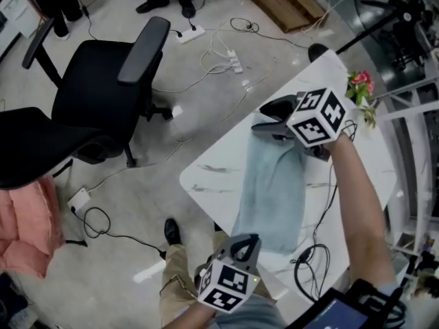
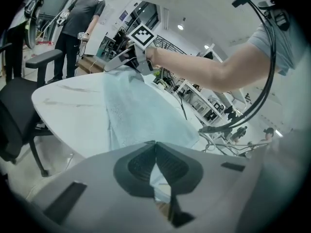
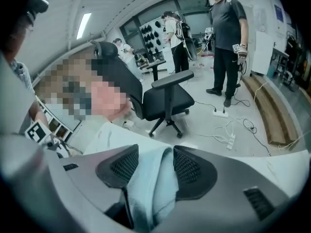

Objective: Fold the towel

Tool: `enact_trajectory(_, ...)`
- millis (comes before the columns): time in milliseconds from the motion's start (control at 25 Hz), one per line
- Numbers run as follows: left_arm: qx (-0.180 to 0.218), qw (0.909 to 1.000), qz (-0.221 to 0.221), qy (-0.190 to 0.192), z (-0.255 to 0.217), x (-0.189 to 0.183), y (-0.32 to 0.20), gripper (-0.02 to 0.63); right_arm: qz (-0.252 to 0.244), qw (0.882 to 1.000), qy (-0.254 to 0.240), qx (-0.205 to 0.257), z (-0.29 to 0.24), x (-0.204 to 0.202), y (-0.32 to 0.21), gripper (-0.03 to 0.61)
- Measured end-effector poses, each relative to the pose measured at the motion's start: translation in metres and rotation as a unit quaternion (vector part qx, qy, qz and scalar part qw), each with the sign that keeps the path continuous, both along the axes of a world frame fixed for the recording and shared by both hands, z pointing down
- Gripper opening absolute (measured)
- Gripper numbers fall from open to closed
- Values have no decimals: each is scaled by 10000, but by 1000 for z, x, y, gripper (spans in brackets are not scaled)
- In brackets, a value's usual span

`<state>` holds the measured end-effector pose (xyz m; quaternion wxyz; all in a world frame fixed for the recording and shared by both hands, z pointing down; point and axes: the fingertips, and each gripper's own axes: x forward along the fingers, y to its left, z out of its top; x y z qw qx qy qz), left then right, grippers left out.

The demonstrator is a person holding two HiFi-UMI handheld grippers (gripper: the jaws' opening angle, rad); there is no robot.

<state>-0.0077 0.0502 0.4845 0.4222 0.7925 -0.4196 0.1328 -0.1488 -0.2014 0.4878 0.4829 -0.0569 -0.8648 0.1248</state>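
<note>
I see a pale blue towel (image 1: 271, 197) between my right gripper's (image 3: 155, 152) dark grey meshed pads (image 3: 124, 166), a white grey-streaked table (image 1: 212, 173) under it, its marker cube (image 1: 317, 117) patterned in black-and-white squares

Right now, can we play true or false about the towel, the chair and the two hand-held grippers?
1. The towel is light blue. True.
2. The towel lies on the floor. False: it lies on the white table.
3. The right hand-held gripper has its jaws apart, with towel between them. True.
4. The left hand-held gripper is wide open. False: its jaws are shut on the towel's near edge.
5. The chair is red. False: it is black.
</note>
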Motion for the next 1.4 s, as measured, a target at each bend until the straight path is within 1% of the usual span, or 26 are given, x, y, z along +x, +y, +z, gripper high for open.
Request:
enact_trajectory(40,-13,10000,3,15,1,0,0,9,-73,9999,74,-6,-7,1,2,247)
enact_trajectory(120,-49,10000,10,58,1,-3,-1,9,-57,9999,111,98,-25,4,0,256)
enact_trajectory(240,-147,9998,25,163,-2,-9,-2,9,349,9989,-168,272,-57,12,-9,250)
enact_trajectory(360,-177,9997,111,148,-3,-12,0,9,798,9948,-504,371,-84,41,7,235)
enact_trajectory(440,-164,9996,186,92,-2,-15,-2,9,1125,9909,-563,485,-88,75,27,222)
enact_trajectory(520,-162,9997,195,67,0,-17,-6,9,1521,9852,-543,574,-81,114,51,184)
enact_trajectory(560,-173,9996,204,63,1,-18,-7,9,1734,9818,-531,565,-75,134,68,152)
enact_trajectory(640,-220,9993,309,70,1,-19,-6,9,2148,9740,-563,446,-62,169,113,103)
enact_trajectory(680,-236,9989,393,74,0,-19,-5,9,2318,9700,-635,355,-56,180,139,86)
enact_trajectory(720,-240,9986,468,71,0,-20,-4,9,2435,9667,-747,251,-52,187,164,83)
enact_trajectory(760,-236,9983,520,58,-1,-20,-5,9,2493,9643,-881,146,-47,191,185,72)
enact_trajectory(840,-227,9981,580,3,-2,-19,-5,9,2511,9620,-1074,31,-35,192,213,71)
enact_trajectory(880,-226,9978,627,-42,-3,-19,-4,9,2517,9620,-1054,61,-26,192,221,70)
enact_trajectory(960,-226,9967,772,-143,-4,-18,-3,9,2542,9634,-815,243,-8,198,229,60)
enact_trajectory(1040,-226,9952,924,-248,-4,-18,1,9,2579,9629,-710,348,-5,207,235,54)
enact_trajectory(1120,-236,9939,1015,-353,-5,-24,8,9,2759,9559,-970,272,-17,212,238,57)
enact_trajectory(1200,-265,9940,978,-405,-6,-34,13,9,3012,9441,-1321,239,-30,215,236,64)
enact_trajectory(1240,-286,9943,938,-427,-6,-37,15,9,3067,9413,-1393,227,-31,215,235,64)
enact_trajectory(1280,-317,9944,905,-452,-4,-40,17,9,3025,9434,-1350,184,-27,214,237,64)
enact_trajectory(1360,-381,9943,868,-484,-2,-44,20,9,2675,9578,-1044,121,-11,206,246,64)
enact_trajectory(1400,-376,9942,875,-507,-3,-44,21,9,2527,9627,-951,176,-10,203,246,64)
